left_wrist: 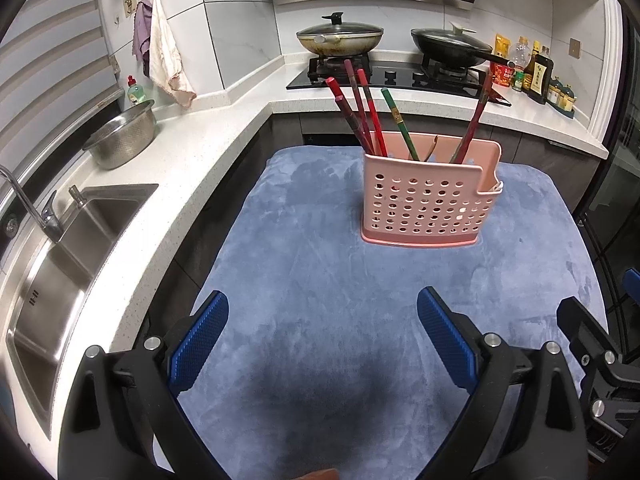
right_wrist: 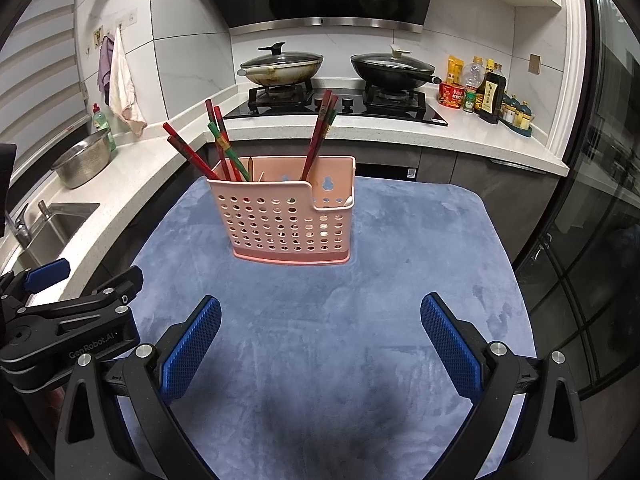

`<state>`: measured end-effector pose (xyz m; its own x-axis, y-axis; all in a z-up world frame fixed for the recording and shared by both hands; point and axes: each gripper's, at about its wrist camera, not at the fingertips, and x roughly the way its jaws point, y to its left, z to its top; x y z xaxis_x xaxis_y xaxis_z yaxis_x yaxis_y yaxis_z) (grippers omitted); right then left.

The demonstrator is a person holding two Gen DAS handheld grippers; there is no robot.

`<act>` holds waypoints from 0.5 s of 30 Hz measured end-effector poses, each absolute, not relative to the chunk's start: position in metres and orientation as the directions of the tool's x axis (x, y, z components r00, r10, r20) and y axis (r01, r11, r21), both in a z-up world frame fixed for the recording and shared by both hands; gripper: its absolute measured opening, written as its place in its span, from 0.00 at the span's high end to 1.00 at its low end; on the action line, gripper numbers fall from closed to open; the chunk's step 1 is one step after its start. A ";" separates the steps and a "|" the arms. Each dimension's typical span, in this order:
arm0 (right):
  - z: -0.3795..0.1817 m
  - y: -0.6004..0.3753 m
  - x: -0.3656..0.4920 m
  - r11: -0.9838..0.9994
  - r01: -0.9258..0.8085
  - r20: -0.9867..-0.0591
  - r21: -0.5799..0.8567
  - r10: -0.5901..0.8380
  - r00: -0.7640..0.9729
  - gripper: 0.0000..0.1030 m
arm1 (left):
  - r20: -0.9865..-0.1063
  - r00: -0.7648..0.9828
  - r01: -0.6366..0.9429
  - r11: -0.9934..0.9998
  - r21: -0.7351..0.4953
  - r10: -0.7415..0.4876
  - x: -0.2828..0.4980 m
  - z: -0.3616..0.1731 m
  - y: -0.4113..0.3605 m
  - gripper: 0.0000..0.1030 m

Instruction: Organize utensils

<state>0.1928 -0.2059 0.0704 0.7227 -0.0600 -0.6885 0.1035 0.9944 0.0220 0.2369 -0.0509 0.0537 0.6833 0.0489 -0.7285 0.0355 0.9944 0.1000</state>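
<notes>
A pink perforated utensil holder [left_wrist: 428, 204] stands upright on a blue mat [left_wrist: 320, 280]; it also shows in the right wrist view [right_wrist: 290, 220]. Several red and green chopsticks [left_wrist: 370, 112] lean in its left part, and a few red ones [left_wrist: 474, 120] lean at its right. In the right wrist view the chopsticks [right_wrist: 216, 148] stand the same way. My left gripper [left_wrist: 322, 316] is open and empty, well short of the holder. My right gripper [right_wrist: 320, 320] is open and empty, also short of it. The left gripper [right_wrist: 80, 292] shows at the left edge of the right wrist view.
A white counter [left_wrist: 192, 168] with a steel sink [left_wrist: 60, 264] and colander [left_wrist: 122, 140] runs along the left. A stove with two lidded pans [left_wrist: 340, 38] lies behind the mat. Sauce bottles [left_wrist: 536, 72] stand at the back right. A glass door [right_wrist: 592, 240] is on the right.
</notes>
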 end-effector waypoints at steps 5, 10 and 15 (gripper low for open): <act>0.070 -0.205 0.194 0.994 0.105 -0.690 0.022 -0.061 0.721 0.06 | -0.725 0.687 0.036 0.994 0.106 0.053 0.237 0.054 -0.052 0.12; 0.070 -0.205 0.194 0.994 0.107 -0.690 0.019 -0.064 0.721 0.06 | -0.724 0.688 0.036 0.994 0.103 0.050 0.237 0.054 -0.053 0.12; 0.069 -0.205 0.195 0.994 0.107 -0.692 0.017 -0.066 0.719 0.06 | -0.728 0.684 0.045 0.994 0.101 0.043 0.239 0.054 -0.053 0.12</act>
<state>0.1953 -0.2048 0.0690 0.7191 -0.0657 -0.6918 0.1072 0.9941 0.0170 0.2385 -0.0533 0.0540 0.6844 0.0434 -0.7278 0.0446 0.9939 0.1012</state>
